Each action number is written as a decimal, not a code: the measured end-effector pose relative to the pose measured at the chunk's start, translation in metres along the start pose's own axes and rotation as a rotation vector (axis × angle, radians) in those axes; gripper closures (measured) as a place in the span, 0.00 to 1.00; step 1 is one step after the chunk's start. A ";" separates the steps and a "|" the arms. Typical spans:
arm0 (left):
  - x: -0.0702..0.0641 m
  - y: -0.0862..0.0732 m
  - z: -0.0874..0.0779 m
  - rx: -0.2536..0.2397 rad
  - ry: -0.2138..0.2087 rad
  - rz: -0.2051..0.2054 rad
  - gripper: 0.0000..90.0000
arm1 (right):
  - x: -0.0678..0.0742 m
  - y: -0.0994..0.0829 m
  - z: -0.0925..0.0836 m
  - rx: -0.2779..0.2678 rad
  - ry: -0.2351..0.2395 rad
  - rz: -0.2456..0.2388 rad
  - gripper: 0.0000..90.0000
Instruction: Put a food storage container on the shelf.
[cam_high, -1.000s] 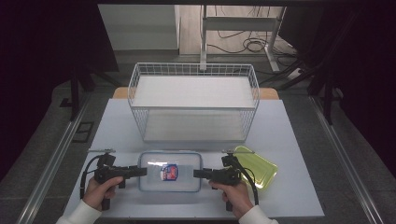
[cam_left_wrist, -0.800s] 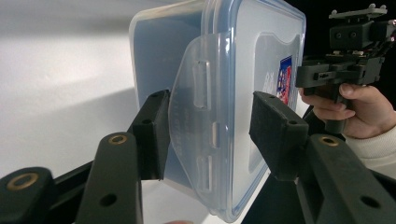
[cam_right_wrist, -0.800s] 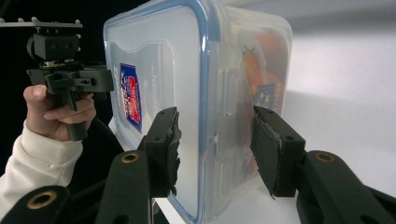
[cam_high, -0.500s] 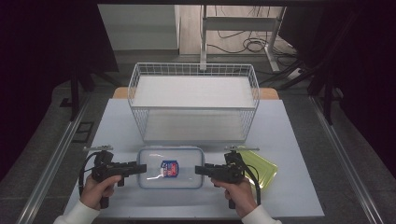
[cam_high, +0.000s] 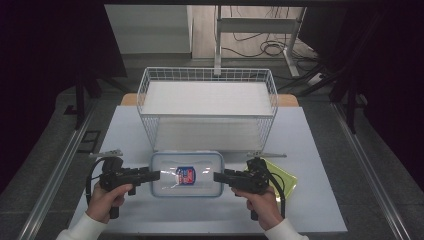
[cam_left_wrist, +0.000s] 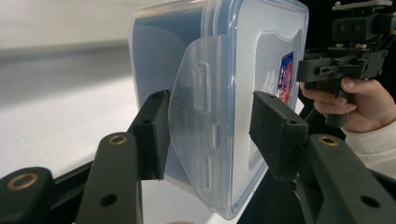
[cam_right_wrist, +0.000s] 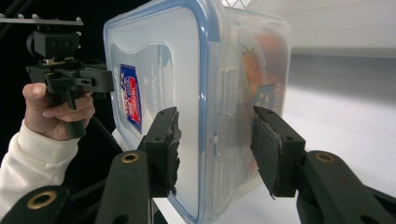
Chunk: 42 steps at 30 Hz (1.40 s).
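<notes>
Table (cam_high: 320, 150): pale grey top, same place as one second ago.

Wire basket (cam_high: 207, 107): white, at 12 o'clock on the table, unmoved since the earlier frames.

Food container (cam_high: 187, 173): clear plastic box with a blue-rimmed lid and a red-and-blue label, at 6 o'clock from the basket. It is held between the two tools, one on each short end. In the high view it lies closer to the basket's front wall than a second ago and looks raised off the table; lid faces up.

Yellow-green lid (cam_high: 282, 175): flat on the table at 3 o'clock from the container, partly under the right hand. Less of it shows now than a second ago.

Left tool (cam_high: 155, 175): at 9 o'clock of the container, clamped on its end. In the left gripper view the side latch flap sits between the pads (cam_left_wrist: 275, 130), one pad on the lid, one on the base. Both hands appear farther up the frame than before.

Right tool (cam_high: 219, 177): at 3 o'clock of the container, clamped on the opposite end; in the right gripper view the pads (cam_right_wrist: 273, 147) bracket lid and base.
</notes>
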<state>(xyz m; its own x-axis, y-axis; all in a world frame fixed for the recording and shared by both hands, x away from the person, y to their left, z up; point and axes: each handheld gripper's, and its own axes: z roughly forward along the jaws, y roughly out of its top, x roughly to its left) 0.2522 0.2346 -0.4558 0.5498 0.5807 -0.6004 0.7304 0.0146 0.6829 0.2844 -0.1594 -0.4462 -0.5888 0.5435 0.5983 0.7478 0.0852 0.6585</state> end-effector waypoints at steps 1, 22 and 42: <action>0.000 0.000 0.000 0.000 0.000 0.000 0.55 | 0.000 0.001 -0.001 -0.005 0.000 0.001 0.59; -0.027 0.043 0.008 -0.032 -0.040 0.059 0.55 | 0.015 0.035 -0.039 -0.061 -0.040 -0.071 0.59; -0.050 0.094 0.009 -0.067 -0.046 0.118 0.55 | 0.024 0.077 -0.067 -0.120 -0.046 -0.126 0.59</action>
<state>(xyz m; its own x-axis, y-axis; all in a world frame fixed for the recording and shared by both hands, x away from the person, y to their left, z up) 0.2963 0.1998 -0.3654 0.6492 0.5437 -0.5319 0.6321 0.0034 0.7749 0.3070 -0.1957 -0.3509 -0.6590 0.5723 0.4881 0.6255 0.0565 0.7782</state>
